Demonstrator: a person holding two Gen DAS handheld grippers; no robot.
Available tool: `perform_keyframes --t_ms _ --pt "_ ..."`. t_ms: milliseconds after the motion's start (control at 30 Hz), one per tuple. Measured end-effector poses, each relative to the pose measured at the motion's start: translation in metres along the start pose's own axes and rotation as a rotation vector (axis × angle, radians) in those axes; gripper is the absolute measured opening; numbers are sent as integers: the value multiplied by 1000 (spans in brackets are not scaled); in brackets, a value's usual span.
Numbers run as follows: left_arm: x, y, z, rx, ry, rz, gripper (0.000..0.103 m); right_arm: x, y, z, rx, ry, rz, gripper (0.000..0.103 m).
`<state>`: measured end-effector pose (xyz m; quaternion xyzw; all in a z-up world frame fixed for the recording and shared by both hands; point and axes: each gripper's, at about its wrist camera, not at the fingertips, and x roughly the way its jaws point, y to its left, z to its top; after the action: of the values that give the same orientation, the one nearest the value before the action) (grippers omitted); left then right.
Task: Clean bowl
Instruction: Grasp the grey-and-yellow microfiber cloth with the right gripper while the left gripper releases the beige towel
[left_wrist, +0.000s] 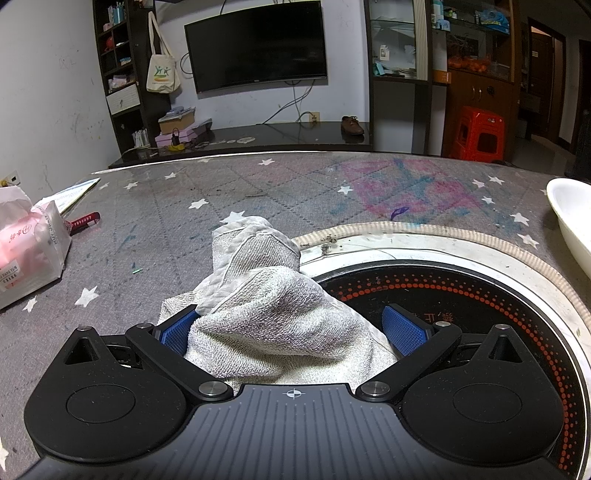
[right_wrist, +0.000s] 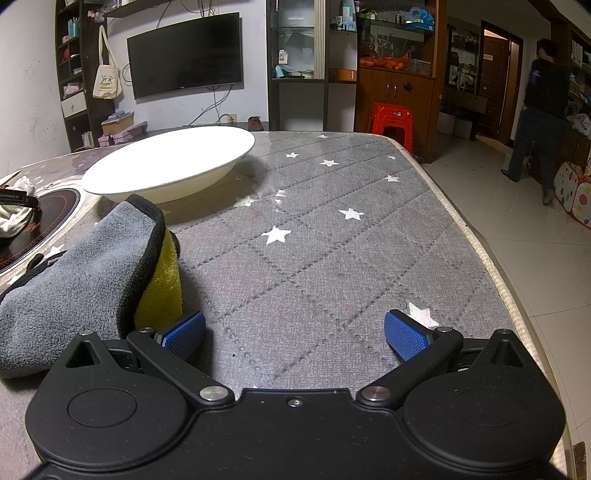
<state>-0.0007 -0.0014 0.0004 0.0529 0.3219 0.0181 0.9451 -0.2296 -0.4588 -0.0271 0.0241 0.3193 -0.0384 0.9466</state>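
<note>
A white bowl (right_wrist: 170, 162) stands on the grey star-patterned table, ahead and left of my right gripper; its rim also shows at the right edge of the left wrist view (left_wrist: 570, 218). My left gripper (left_wrist: 291, 328) is open, its blue pads on either side of a crumpled white-grey towel (left_wrist: 266, 306) that lies between the fingers at the edge of the round cooktop. My right gripper (right_wrist: 295, 332) is open and empty just above the table. A grey and yellow cloth (right_wrist: 92, 273) lies beside its left finger.
A round black induction cooktop (left_wrist: 480, 295) is set into the table. A pink tissue pack (left_wrist: 26, 243) and a red pen (left_wrist: 85, 221) lie at the left. The table's right edge (right_wrist: 480, 240) drops to a tiled floor, where a person (right_wrist: 543, 110) stands.
</note>
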Motion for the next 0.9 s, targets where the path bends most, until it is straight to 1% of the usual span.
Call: perform_keyframes --t_ms 67,167,300,400,567,667,767,900 --pt "-2 -3 0 15 3 5 103 0 0 0 0 0 0 103" --pt "-8 -10 0 64 0 31 103 -1 2 1 -2 -3 -10 103" --pt "-19 -22 0 117 -1 42 103 -5 1 0 11 -3 -49 103" --pt "-31 -26 -2 128 -6 40 103 -14 -1 -1 12 -22 -68 103" --pt "-51 -33 0 120 -1 12 103 -34 -3 6 5 -74 -70 103" --pt "-72 -38 1 124 -22 -1 103 -52 -1 11 10 -121 -36 103" --pt "-87 -45 1 123 -11 -24 103 -66 9 15 -1 -148 16 103" --pt "-108 -49 -2 101 7 -55 103 -79 34 19 -50 -160 104 103"
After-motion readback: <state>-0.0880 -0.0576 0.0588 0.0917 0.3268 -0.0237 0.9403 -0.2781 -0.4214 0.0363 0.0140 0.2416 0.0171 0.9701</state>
